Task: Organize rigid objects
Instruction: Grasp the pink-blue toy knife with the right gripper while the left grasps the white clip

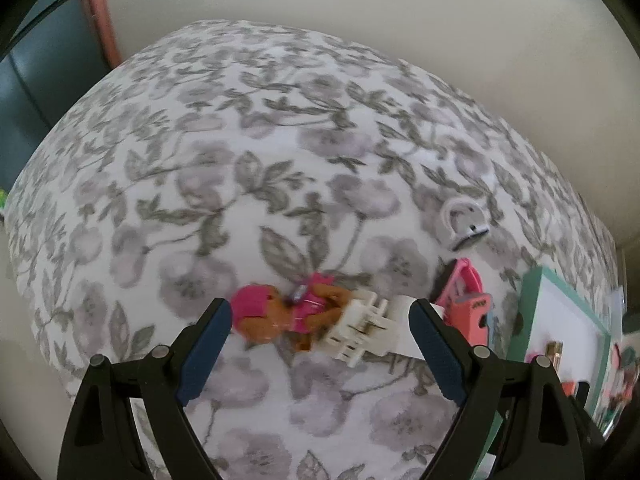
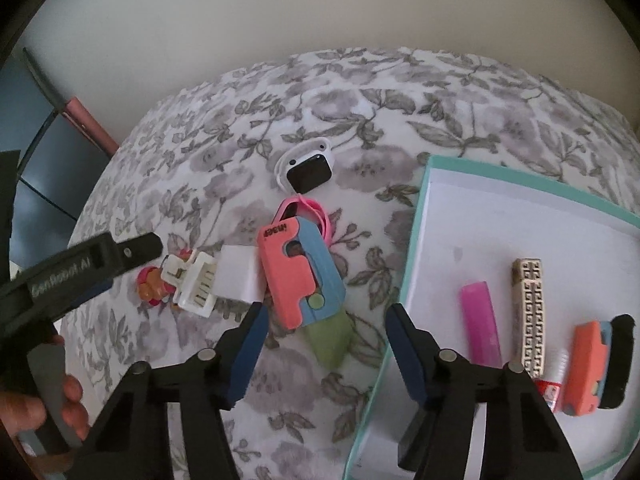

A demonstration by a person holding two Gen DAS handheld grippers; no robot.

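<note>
Your left gripper (image 1: 322,320) is wide open and empty, the doll (image 1: 280,314) and white clip (image 1: 358,330) lying between its fingers, long axis crosswise. Your right gripper (image 2: 326,322) gapes empty over the toy knife (image 2: 304,276), beside the box (image 2: 424,200). Blur hides whether the doll and clip touch.

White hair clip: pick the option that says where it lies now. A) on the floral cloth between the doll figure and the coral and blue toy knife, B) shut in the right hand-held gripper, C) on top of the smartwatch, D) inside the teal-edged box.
A: the white hair clip lies on the floral cloth, with the doll figure on one side and the toy knife on the other, outside the box.
</note>
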